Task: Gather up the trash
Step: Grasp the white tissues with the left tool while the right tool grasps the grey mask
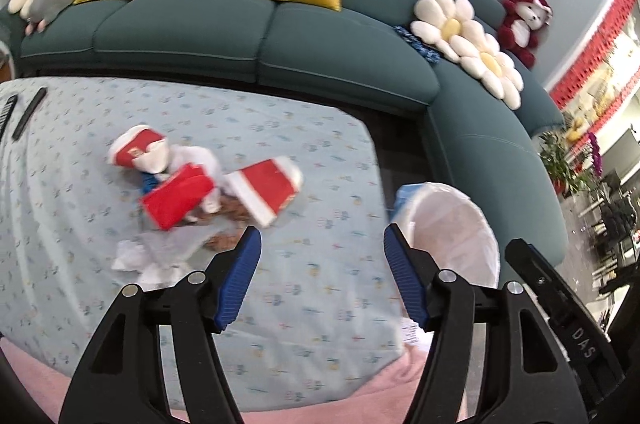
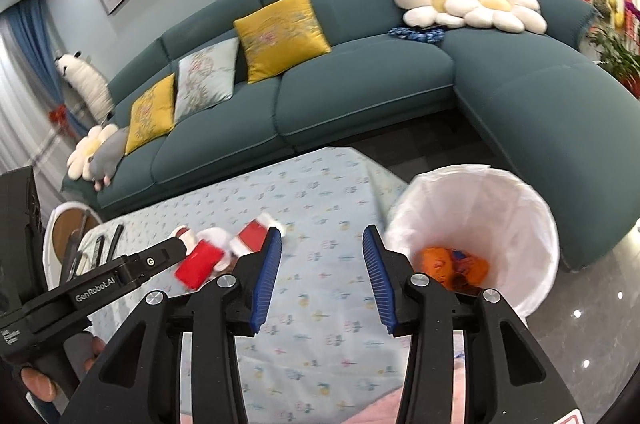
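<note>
Trash pile (image 1: 200, 191) lies on the desk (image 1: 320, 296): red-and-white paper cups (image 1: 266, 189) tipped on their sides, a red carton (image 1: 176, 199), crumpled white tissue (image 1: 136, 260) at the near edge, all touching or overlapping; blurred. Bin (image 2: 520, 224) with white liner stands on the floor just beside the desk's right edge, upright, mouth open. Orange wrappers (image 2: 444, 264) lie at its bottom.
</note>
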The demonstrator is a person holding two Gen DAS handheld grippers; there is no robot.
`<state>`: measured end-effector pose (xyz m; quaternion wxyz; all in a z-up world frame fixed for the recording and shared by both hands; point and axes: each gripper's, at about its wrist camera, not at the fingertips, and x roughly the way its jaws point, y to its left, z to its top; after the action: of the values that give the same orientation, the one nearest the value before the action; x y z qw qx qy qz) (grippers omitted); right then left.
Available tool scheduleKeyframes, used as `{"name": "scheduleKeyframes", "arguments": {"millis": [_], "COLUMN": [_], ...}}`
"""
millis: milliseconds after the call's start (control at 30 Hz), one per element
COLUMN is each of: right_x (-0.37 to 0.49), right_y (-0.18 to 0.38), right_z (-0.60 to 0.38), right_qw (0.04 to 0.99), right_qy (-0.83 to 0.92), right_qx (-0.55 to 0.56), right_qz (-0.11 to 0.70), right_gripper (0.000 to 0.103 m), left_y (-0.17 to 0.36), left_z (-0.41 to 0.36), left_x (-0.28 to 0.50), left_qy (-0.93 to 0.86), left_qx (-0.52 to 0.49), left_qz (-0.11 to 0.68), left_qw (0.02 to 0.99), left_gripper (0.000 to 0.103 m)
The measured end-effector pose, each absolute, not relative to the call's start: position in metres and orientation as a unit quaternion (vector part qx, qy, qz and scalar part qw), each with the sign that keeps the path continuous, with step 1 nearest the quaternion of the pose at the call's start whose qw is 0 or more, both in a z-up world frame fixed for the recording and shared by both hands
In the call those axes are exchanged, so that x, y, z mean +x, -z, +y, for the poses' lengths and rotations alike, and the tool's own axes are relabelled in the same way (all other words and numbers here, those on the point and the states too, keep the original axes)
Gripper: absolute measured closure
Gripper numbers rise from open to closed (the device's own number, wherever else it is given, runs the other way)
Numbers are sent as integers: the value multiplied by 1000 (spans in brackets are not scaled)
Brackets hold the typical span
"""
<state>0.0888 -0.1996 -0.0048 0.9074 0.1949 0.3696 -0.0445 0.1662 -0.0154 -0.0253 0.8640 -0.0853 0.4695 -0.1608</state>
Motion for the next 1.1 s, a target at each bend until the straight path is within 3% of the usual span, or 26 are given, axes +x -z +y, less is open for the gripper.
{"name": "scheduleKeyframes", "arguments": {"millis": [200, 733, 1100], "right_x": [103, 150, 186], "right_y": [12, 73, 125], "right_z": [-159, -38, -4], "right_qw": [903, 867, 836], "right_qy": [18, -57, -71], "right_qx": [185, 159, 177], "right_qz": [387, 469, 515], "right_gripper": [60, 56, 56], "left_y": [42, 118, 170], "left_z": [36, 157, 174], "left_x": [170, 176, 190], "left_qy": [130, 48, 65], "left_qx": [-99, -127, -128], "left_qz": [479, 531, 569], "left_qw": [863, 837, 810], "left_gripper": [37, 37, 37]}}
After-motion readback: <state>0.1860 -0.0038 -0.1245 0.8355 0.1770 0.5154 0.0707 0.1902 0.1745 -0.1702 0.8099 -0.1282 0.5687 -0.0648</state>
